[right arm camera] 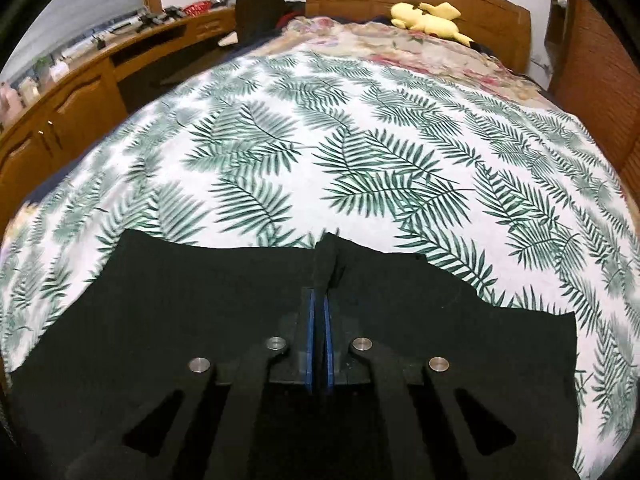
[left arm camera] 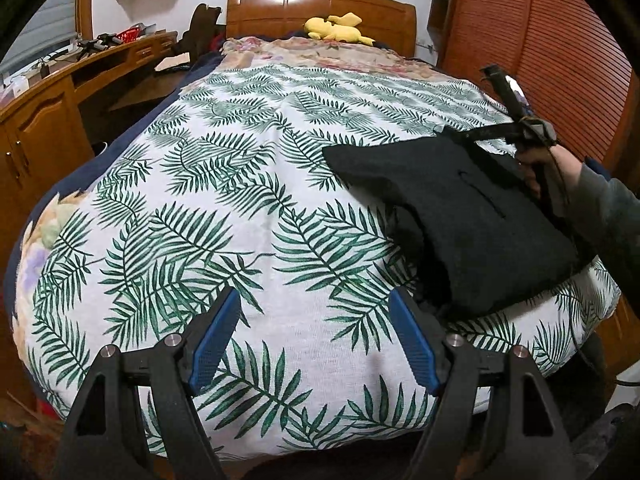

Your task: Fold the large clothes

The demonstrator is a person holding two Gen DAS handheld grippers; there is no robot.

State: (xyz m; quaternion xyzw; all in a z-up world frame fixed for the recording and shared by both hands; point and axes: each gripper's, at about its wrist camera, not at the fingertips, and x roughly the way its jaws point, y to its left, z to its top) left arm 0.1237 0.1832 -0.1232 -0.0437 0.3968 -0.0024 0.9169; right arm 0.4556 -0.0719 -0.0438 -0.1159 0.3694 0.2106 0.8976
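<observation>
A black, thick-knit folded garment (left arm camera: 460,216) is seen at the right of the left wrist view, lying on the white bedspread printed with green palm fronds (left arm camera: 248,184); in the right wrist view it fills the lower half of the frame. It is judged soft and limp, moderately heavy for cloth, with a matt weave that should not slip between pads. Several layers are stacked, so an edge is best taken at a corner or along the hem, where all layers can be caught together.

The right gripper (right arm camera: 319,280) is shut, and a small ridge of the black fabric is pinched between its blue pads at the garment's far edge. The left gripper (left arm camera: 316,320) is held wide open at the bottom of its own view, with nothing between its fingers (left arm camera: 216,340); its right finger stands just beside the garment's near corner, and contact cannot be told.

At the right edge of the left wrist view, a hand (left arm camera: 536,168) in a grey sleeve is seen gripping the other tool.

A yellow plush toy (left arm camera: 338,28) lies by the wooden headboard (left arm camera: 320,4) at the top, well apart. A wooden desk (left arm camera: 60,92) runs along the upper left. Nothing is seen blocking the open bedspread around the garment.
</observation>
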